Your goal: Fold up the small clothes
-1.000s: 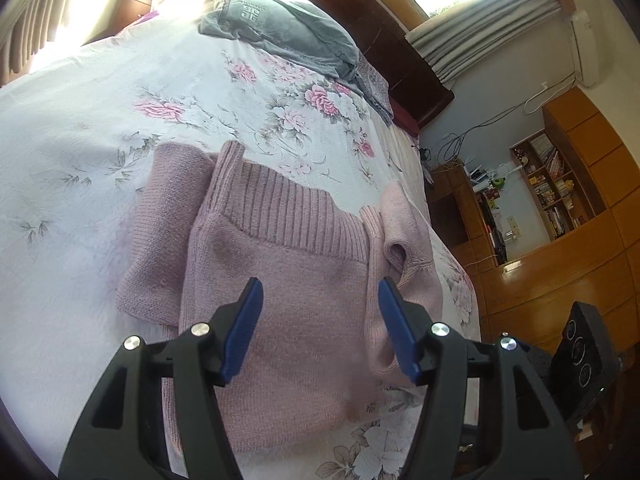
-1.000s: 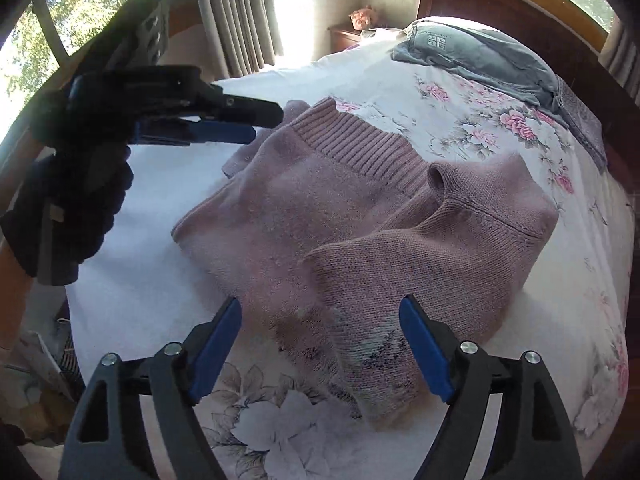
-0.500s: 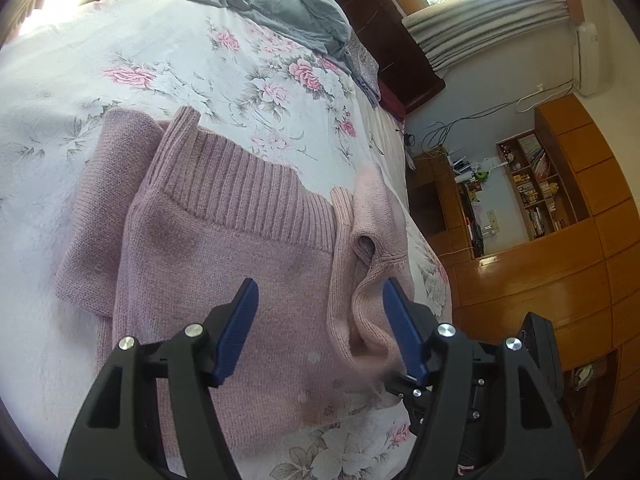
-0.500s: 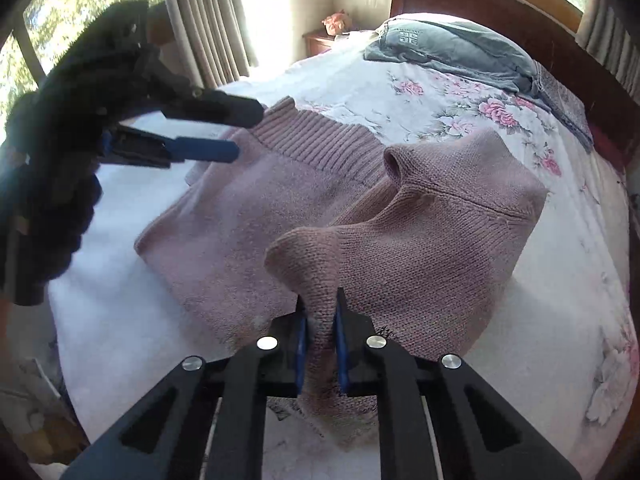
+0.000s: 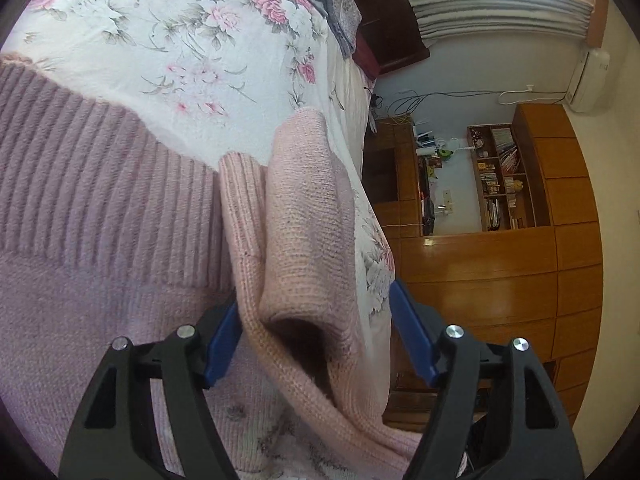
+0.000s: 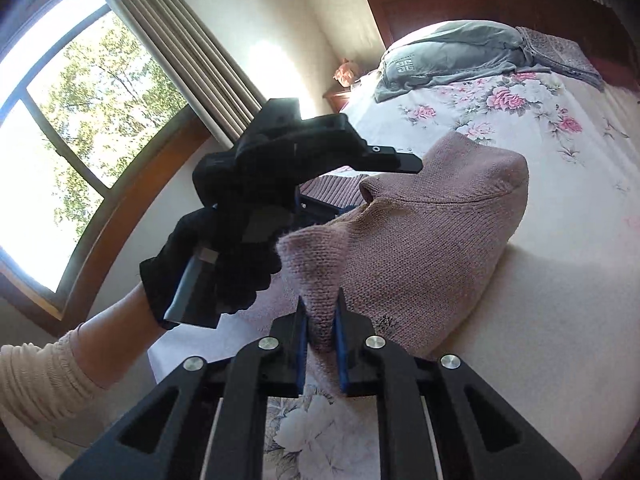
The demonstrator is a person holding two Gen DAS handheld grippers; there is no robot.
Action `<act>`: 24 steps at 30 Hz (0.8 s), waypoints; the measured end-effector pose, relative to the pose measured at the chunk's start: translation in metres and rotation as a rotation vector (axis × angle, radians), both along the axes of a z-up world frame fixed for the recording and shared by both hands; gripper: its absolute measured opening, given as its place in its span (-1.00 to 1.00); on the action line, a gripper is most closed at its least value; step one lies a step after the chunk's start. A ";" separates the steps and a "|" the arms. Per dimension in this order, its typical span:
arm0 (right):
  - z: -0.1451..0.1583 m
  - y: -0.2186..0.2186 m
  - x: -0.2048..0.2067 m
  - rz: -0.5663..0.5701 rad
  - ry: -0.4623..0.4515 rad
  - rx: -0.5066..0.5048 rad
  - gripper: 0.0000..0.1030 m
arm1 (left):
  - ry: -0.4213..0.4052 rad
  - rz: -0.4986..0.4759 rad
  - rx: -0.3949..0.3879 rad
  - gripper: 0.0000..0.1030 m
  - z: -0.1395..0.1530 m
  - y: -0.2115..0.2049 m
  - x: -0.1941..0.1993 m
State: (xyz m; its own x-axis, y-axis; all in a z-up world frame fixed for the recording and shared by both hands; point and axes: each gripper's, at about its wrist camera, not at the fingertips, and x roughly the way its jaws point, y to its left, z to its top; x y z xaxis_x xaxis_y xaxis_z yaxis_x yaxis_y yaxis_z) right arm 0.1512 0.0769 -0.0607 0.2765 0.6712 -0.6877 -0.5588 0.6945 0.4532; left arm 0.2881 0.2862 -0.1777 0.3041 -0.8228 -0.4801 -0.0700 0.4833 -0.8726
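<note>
A dusty-pink knitted sweater [image 5: 100, 208] lies on the floral bedsheet [image 5: 192, 40]. Its ribbed hem runs across the left wrist view. One sleeve [image 5: 308, 216] is lifted into a raised fold. My left gripper [image 5: 316, 340] is open, its blue pads on either side of that fold, the left pad touching the knit. My right gripper [image 6: 320, 332] is shut on the sweater's sleeve [image 6: 420, 240] and holds it up off the bed. In the right wrist view the left gripper's body, held by a black-gloved hand [image 6: 224, 276], reaches in beside the lifted sleeve.
A grey pillow [image 6: 448, 56] and a dark wooden headboard [image 6: 480, 4] lie at the far end of the bed. A wooden cabinet and bookshelf [image 5: 504, 184] stand past the bed's edge. A window with curtains [image 6: 80, 120] is on the other side.
My right gripper closed on the sleeve and lifted it higher. My left gripper moved forward over the sweater until its open fingers straddle the raised sleeve fold.
</note>
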 end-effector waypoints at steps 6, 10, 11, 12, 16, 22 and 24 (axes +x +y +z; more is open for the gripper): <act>0.004 0.001 -0.001 0.012 -0.022 0.015 -0.78 | -0.018 -0.030 0.057 -0.38 0.012 -0.018 0.023; 0.006 0.003 0.001 0.019 -0.021 0.047 -0.78 | -0.057 -0.025 0.051 -0.61 0.022 -0.010 0.022; 0.008 0.005 0.002 0.027 -0.017 0.065 -0.78 | -0.082 -0.016 0.044 -0.61 0.030 -0.003 0.018; 0.010 0.009 0.001 0.039 -0.014 0.084 -0.78 | -0.105 -0.007 0.034 -0.62 0.038 0.005 0.013; 0.019 0.041 -0.004 0.117 -0.015 0.139 -0.78 | -0.193 0.028 0.035 -0.62 0.072 0.045 -0.007; 0.019 0.121 -0.008 0.237 -0.031 0.116 -0.78 | -0.261 0.137 0.119 -0.62 0.091 0.125 -0.040; 0.012 0.148 -0.010 0.268 -0.033 0.076 -0.78 | -0.247 0.176 0.137 -0.62 0.083 0.151 -0.047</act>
State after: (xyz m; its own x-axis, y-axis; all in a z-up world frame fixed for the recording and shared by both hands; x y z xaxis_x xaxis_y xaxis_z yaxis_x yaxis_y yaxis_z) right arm 0.1413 0.2253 -0.0486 0.1040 0.7729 -0.6259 -0.7333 0.4847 0.4767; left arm 0.2408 0.4369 -0.0947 0.5573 -0.6800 -0.4764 0.0427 0.5965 -0.8015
